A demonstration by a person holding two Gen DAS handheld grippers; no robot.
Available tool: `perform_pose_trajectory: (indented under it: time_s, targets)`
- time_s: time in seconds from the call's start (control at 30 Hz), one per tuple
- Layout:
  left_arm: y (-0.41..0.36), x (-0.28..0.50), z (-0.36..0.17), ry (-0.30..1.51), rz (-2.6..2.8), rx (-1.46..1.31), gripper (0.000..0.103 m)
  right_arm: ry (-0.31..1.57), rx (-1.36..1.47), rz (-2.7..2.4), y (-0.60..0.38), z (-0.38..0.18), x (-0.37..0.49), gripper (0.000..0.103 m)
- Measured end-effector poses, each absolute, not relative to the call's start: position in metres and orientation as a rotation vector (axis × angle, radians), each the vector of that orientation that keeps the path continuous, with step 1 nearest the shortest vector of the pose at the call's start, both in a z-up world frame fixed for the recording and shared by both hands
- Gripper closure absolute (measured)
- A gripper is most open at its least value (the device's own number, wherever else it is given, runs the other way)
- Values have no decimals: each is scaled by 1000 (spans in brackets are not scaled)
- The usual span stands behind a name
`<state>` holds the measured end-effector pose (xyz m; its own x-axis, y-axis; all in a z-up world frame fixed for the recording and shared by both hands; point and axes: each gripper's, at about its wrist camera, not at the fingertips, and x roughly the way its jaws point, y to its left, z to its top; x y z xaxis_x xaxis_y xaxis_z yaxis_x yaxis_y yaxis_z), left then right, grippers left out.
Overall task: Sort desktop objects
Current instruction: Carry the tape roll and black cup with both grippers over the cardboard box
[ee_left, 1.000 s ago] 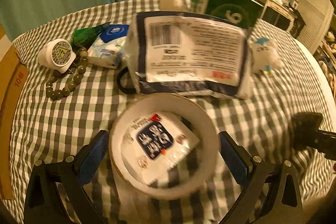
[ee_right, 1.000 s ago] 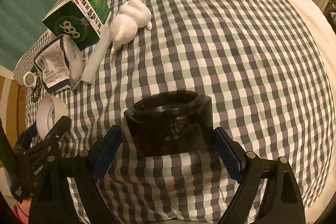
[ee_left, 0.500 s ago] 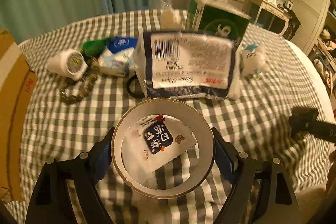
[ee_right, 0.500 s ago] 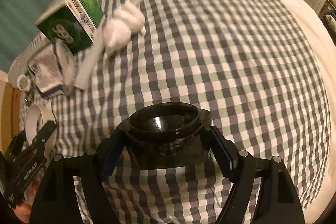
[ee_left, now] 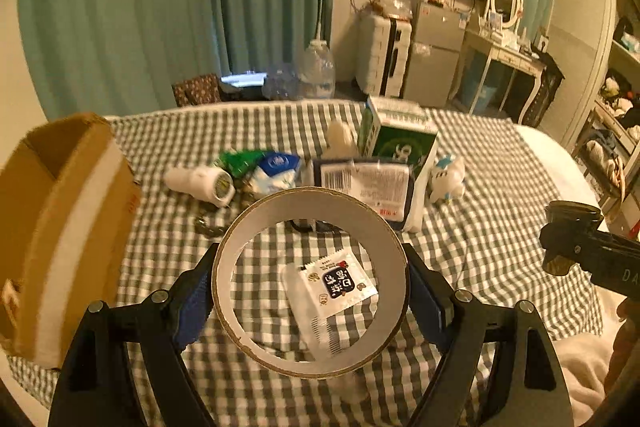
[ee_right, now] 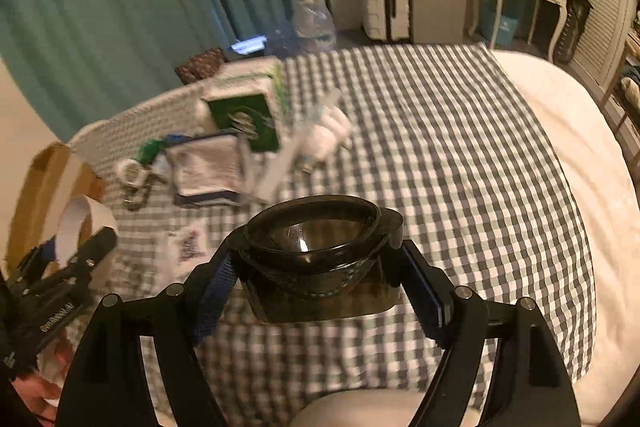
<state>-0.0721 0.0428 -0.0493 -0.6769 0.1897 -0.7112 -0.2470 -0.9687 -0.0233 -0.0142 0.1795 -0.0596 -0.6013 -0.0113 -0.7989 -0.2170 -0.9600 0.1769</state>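
Left wrist view: the left gripper (ee_left: 310, 287) has its blue pads pressed against both sides of a roll of tape (ee_left: 310, 283), its jaws having closed on it within the last second, and the roll hangs above the checked cloth (ee_left: 480, 227). Through the ring a white sachet (ee_left: 338, 281) with a dark label shows, lying on the cloth. Farther back sit a white cylinder (ee_left: 204, 183), a green wrapper (ee_left: 240, 159), a blue-and-white pack (ee_left: 276, 173), a flat packet with a barcode (ee_left: 364, 185), a green box (ee_left: 396, 143) standing upright and a small white toy (ee_left: 446, 181) just beside it. A cardboard box (ee_left: 60, 227) stands open at the left edge. Right wrist view — blurred — shows the right gripper (ee_right: 320, 283) clamped on a dark glassy container (ee_right: 320, 255), mouth upward, held clear of the cloth; its jaws also narrowed onto it just now. The left gripper with its tape appears at that view's lower left.
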Motion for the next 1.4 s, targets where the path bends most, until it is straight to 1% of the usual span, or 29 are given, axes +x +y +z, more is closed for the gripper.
perform_pose_trajectory:
  time_s: [0.27, 0.4, 0.53, 0.67, 0.77, 0.9, 1.0, 1.13, 1.2, 1.3, 1.4]
  targets:
    - [15, -43, 12, 76, 2750, -951, 17, 342, -1227, 2837, 131, -2, 7, 25]
    - [-4, -33, 37, 55, 2784, -893, 17, 276, -1176, 2911, 101, 25, 15, 25]
    - [-30, -33, 60, 43, 2823, -864, 17, 208, -1140, 2982, 68, 50, 12, 25]
    - [-58, -35, 79, 67, 2870, -836, 17, 181, -1098, 3065, 34, 75, 3, 25]
    - [-89, -40, 88, 39, 2897, -843, 17, 153, -1078, 3126, 1, 90, -9, 25]
    - [-127, -47, 90, 37, 2957, -853, 17, 175, -1111, 3219, -43, 99, -31, 25]
    - [-157, -53, 81, 41, 3000, -880, 17, 177, -1162, 3279, -77, 96, -46, 25]
    - [-195, -63, 53, -49, 3017, -967, 17, 257, -1320, 3333, -120, 78, -72, 25]
    - [-211, -69, 36, -81, 3010, -1022, 17, 229, -1373, 3322, -141, 67, -87, 25]
    - [-226, -73, 13, -81, 2990, -1084, 17, 208, -1445, 3293, -165, 50, -108, 25]
    - [-240, -75, 0, -88, 3016, -1078, 17, 205, -1509, 3263, -183, 33, -124, 25]
